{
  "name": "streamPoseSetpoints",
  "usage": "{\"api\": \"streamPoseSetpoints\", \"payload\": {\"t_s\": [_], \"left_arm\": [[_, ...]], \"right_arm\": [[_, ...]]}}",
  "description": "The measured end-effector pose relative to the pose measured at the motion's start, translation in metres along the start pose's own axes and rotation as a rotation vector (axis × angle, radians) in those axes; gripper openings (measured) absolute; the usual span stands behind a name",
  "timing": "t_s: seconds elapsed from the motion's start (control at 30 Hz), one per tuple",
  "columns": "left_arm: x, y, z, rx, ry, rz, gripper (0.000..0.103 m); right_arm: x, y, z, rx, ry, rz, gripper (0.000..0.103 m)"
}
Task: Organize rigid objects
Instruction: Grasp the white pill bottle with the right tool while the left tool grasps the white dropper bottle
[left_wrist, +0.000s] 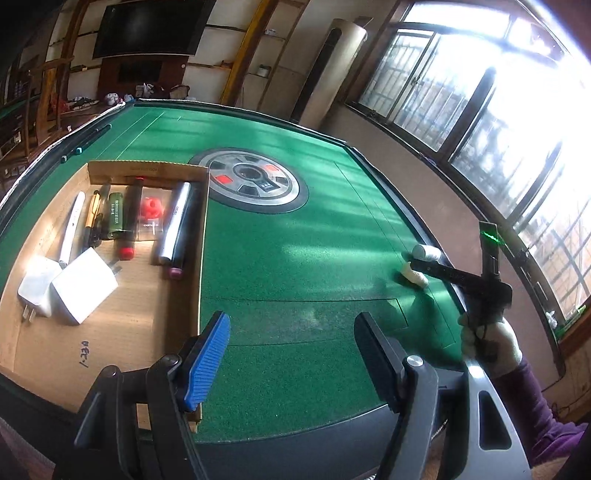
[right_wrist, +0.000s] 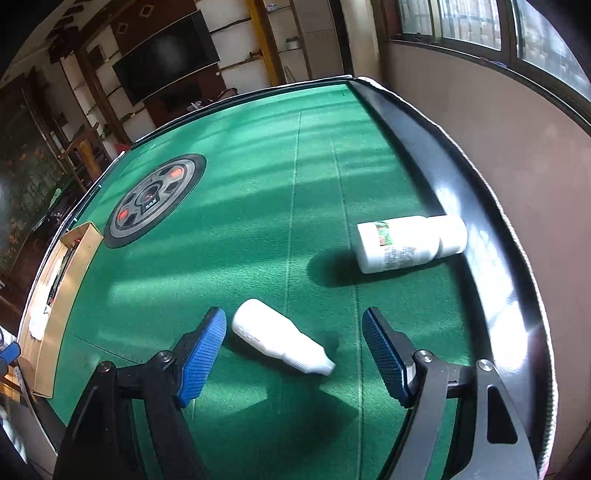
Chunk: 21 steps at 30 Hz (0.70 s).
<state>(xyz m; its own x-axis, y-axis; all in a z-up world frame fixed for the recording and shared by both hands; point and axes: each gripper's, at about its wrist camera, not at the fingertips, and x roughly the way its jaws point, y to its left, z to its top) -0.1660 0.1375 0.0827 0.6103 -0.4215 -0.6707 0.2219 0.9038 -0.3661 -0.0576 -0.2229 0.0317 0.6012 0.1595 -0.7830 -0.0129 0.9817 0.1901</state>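
Note:
A shallow cardboard box (left_wrist: 110, 332) lies on the left of the green table and holds two white chargers (left_wrist: 83, 291), pens, a green tube (left_wrist: 116, 218), a red-capped marker, a red item in a clear packet and a silver marker (left_wrist: 175, 221). My left gripper (left_wrist: 295, 350) is open and empty beside the box's right wall. My right gripper (right_wrist: 293, 347) is open, with its fingers either side of a small white bottle (right_wrist: 280, 341) lying on the felt. A larger white labelled bottle (right_wrist: 406, 243) lies farther right. Both bottles show small in the left wrist view (left_wrist: 424, 258).
A round grey and black hub (left_wrist: 255, 181) sits in the table's middle. A raised black rim (right_wrist: 461, 206) runs along the table's right edge, close to the larger bottle. Two dark pens (left_wrist: 88, 138) lie near the far left edge. A wall and windows stand to the right.

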Motion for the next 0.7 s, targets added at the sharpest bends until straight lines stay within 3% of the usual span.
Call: {"api": "streamPoseSetpoints", "payload": {"t_s": [0.13, 0.2, 0.23, 0.37, 0.43, 0.57, 0.7], "left_arm": [[0.004, -0.003, 0.001, 0.006, 0.005, 0.015, 0.073], [0.007, -0.005, 0.001, 0.004, 0.013, 0.013, 0.073], [0.009, -0.006, 0.001, 0.003, 0.018, 0.011, 0.073], [0.017, -0.011, -0.001, 0.007, 0.045, -0.004, 0.073], [0.018, -0.013, -0.003, 0.016, 0.051, -0.011, 0.073], [0.02, -0.013, -0.005, 0.018, 0.058, -0.03, 0.073], [0.026, -0.009, -0.008, -0.006, 0.077, -0.071, 0.073]], "right_arm": [[0.015, 0.032, -0.005, -0.104, 0.034, 0.038, 0.076], [0.019, 0.05, -0.008, -0.157, 0.051, 0.065, 0.071], [0.019, 0.058, -0.01, -0.176, 0.057, 0.088, 0.065], [0.016, 0.089, -0.019, -0.21, 0.095, 0.247, 0.065], [0.006, 0.093, -0.019, -0.203, 0.093, 0.286, 0.065], [-0.027, 0.055, -0.002, -0.094, 0.003, 0.206, 0.07], [-0.042, -0.028, 0.011, 0.169, -0.027, 0.078, 0.074]]}}
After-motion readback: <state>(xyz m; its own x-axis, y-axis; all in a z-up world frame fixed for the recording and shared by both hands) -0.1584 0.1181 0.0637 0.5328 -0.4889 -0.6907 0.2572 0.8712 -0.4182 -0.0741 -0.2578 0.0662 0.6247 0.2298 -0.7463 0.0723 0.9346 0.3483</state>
